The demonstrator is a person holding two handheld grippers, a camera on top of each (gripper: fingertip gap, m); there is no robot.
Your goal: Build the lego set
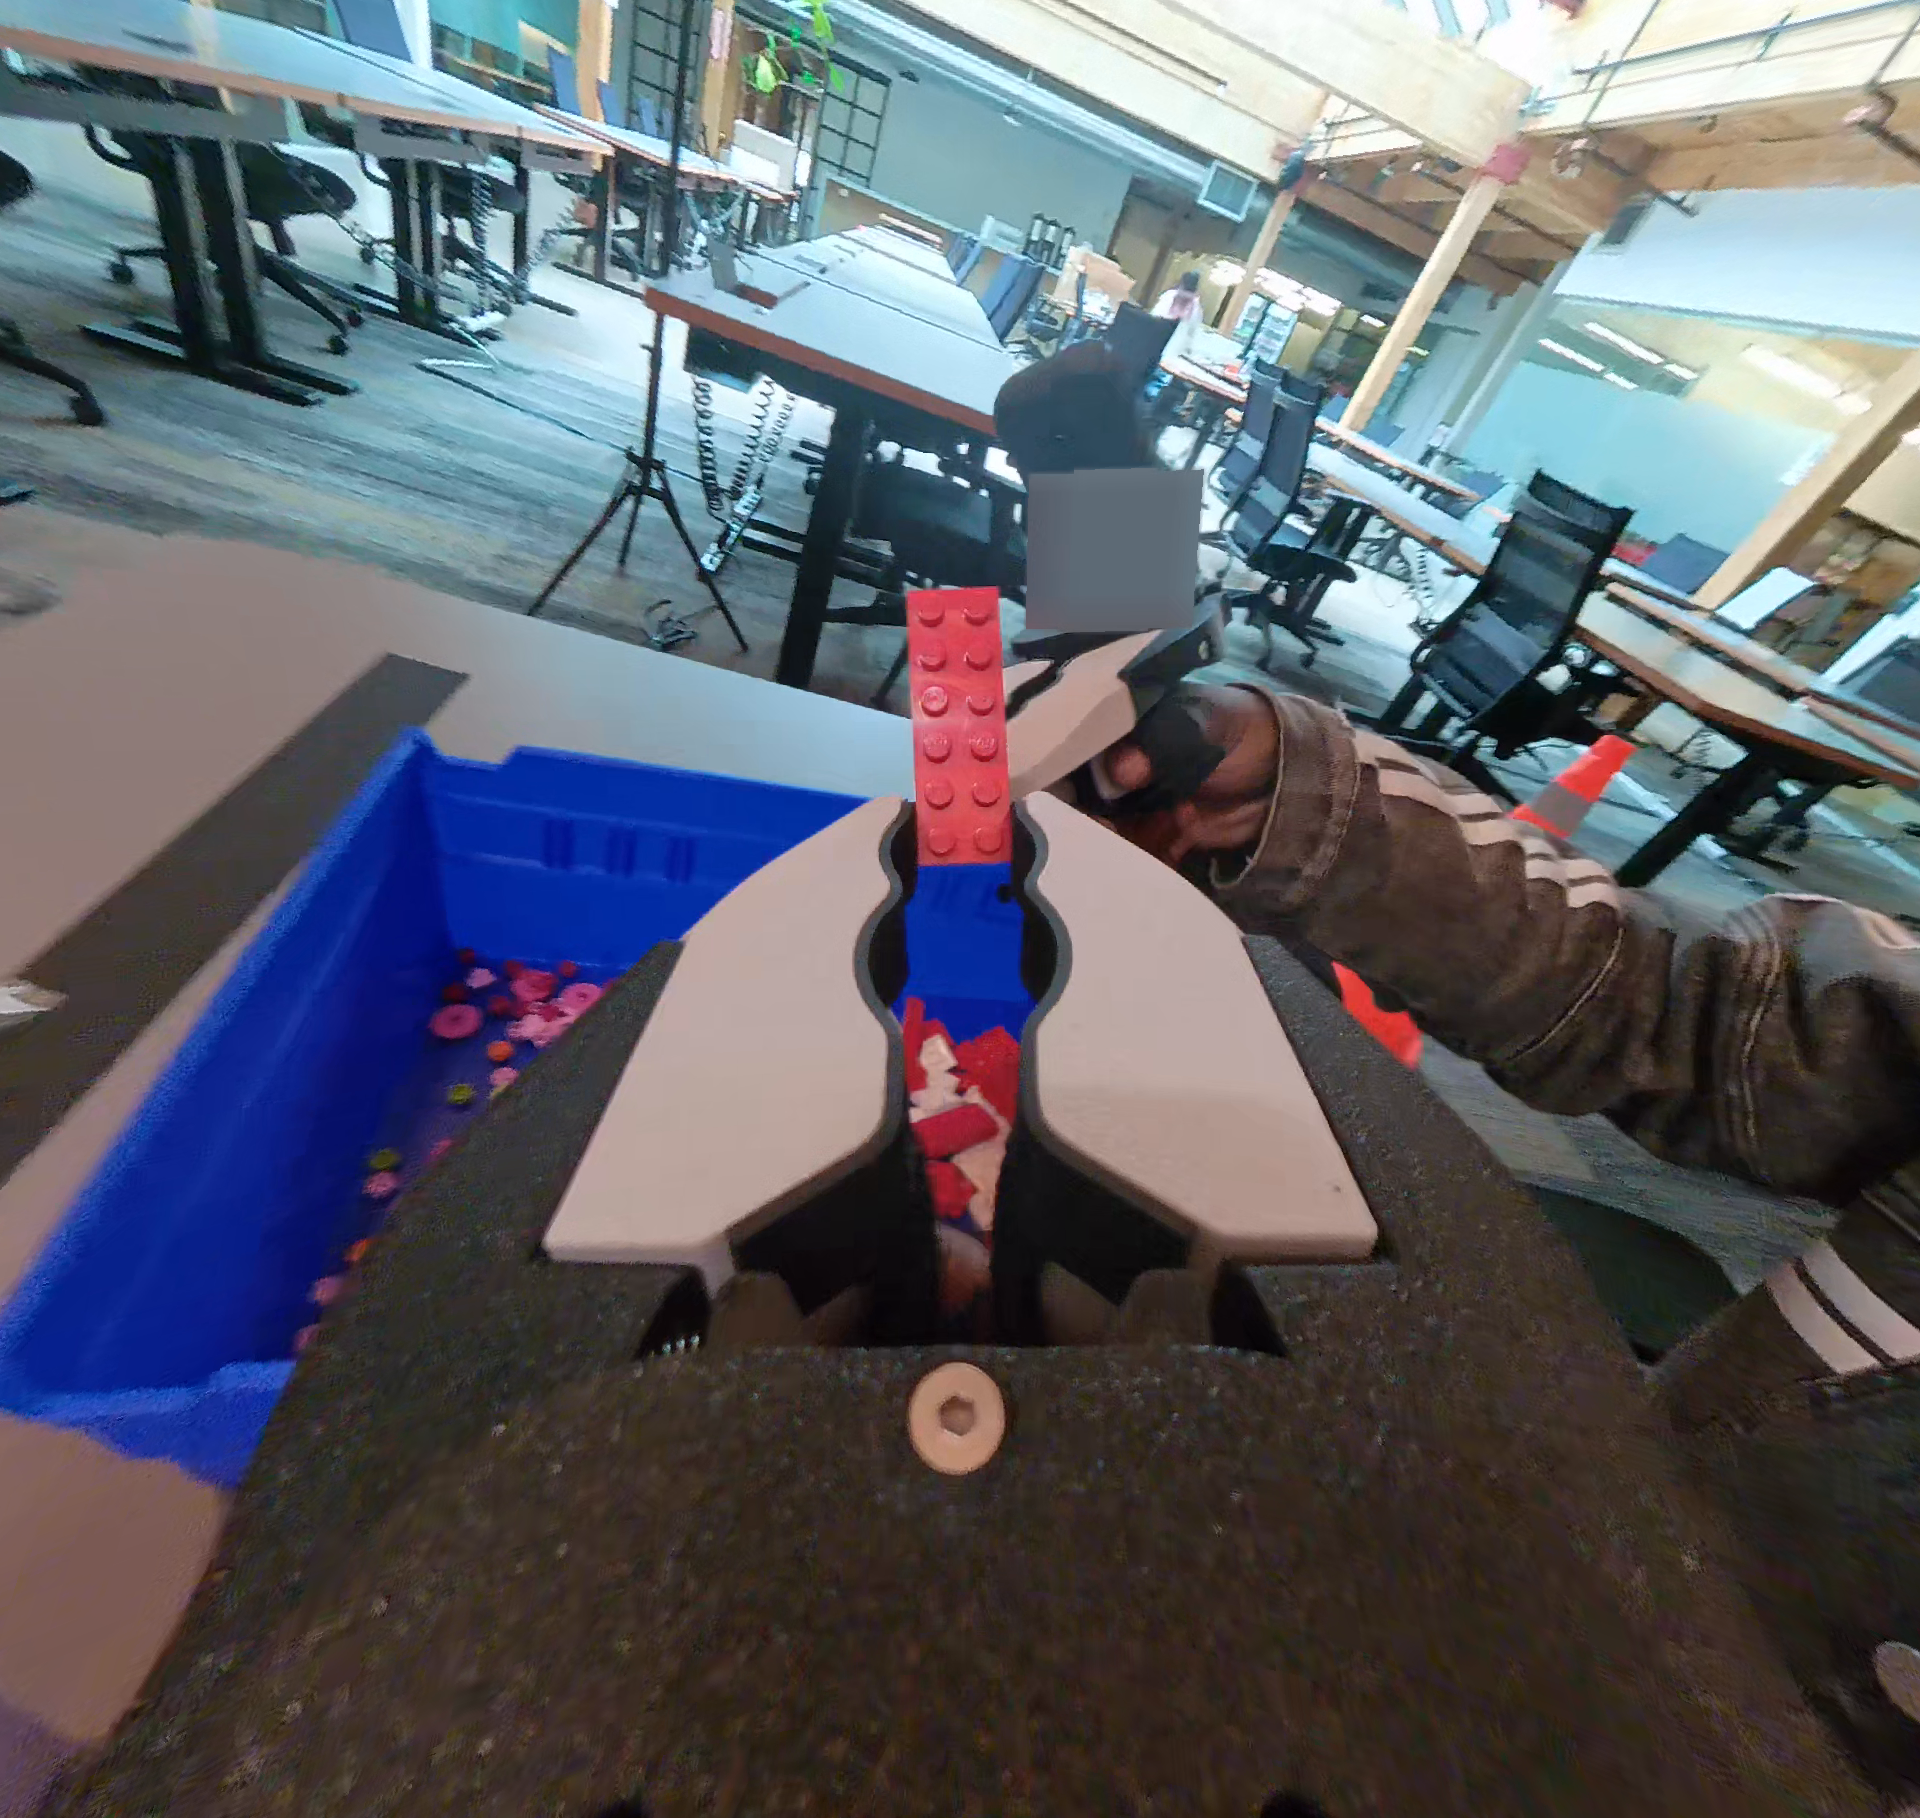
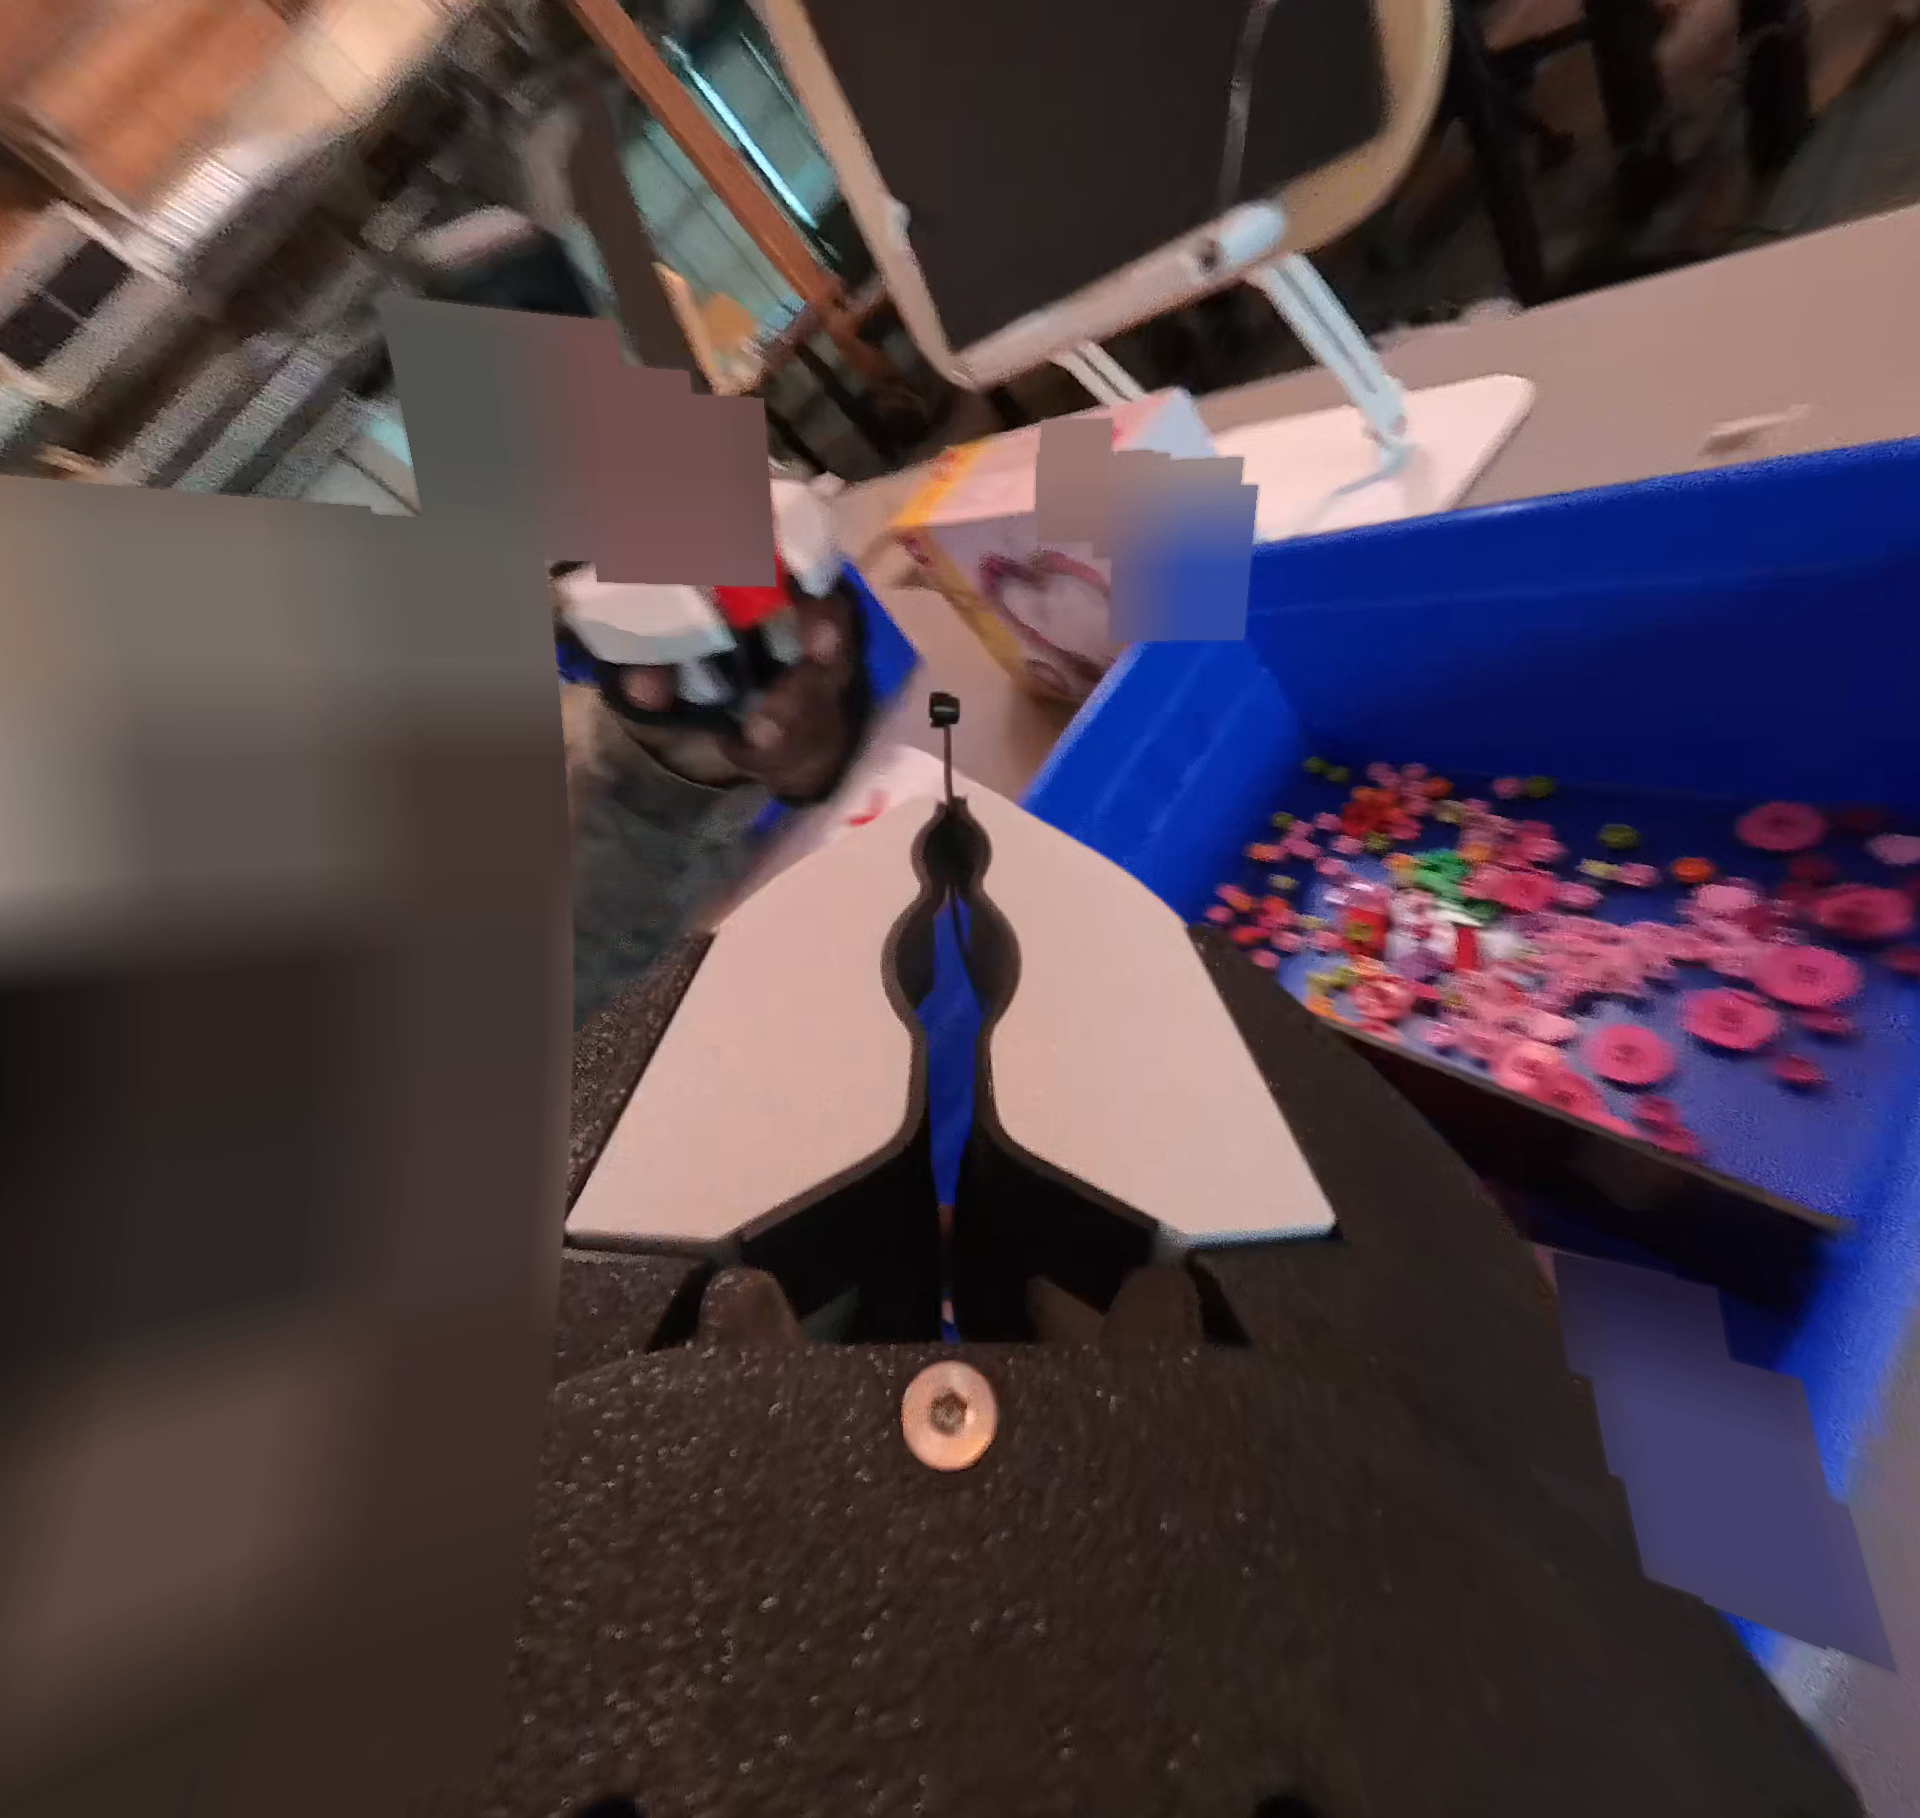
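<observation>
Left hand-held gripper point(image 1: 964, 818): centre of the left wrist view, fingers clamped on the bottom end of a long red two-stud-wide plate point(image 1: 958, 719), which stands nearly upright above the tips

Right hand-held gripper point(image 2: 948, 812): centre of the right wrist view, fingers together on a thin black rod-like piece point(image 2: 943, 745) that pokes up past the tips; in the left wrist view this gripper sits right of centre with its tips at the red plate's right edge, contact unclear

Blue bin point(image 1: 312, 1020): just below and behind the left gripper, lower left of the frame, on the grey counter point(image 1: 208, 646)

Loose pieces: pink and red round parts point(image 2: 1621, 947) scattered on the bin floor at the right of the right wrist view; red and white bricks point(image 1: 961, 1093) seen through the gap in the left gripper

Box point(image 2: 997, 563): on the counter behind the bin, upper centre of the right wrist view, blurred

Progress: early, by my reading; only one plate and one small part are in hand, no joined assembly is visible, and most pieces lie unsorted in the bin

Left to do: fit the black piece to the plate, then nearly all of the build
</observation>
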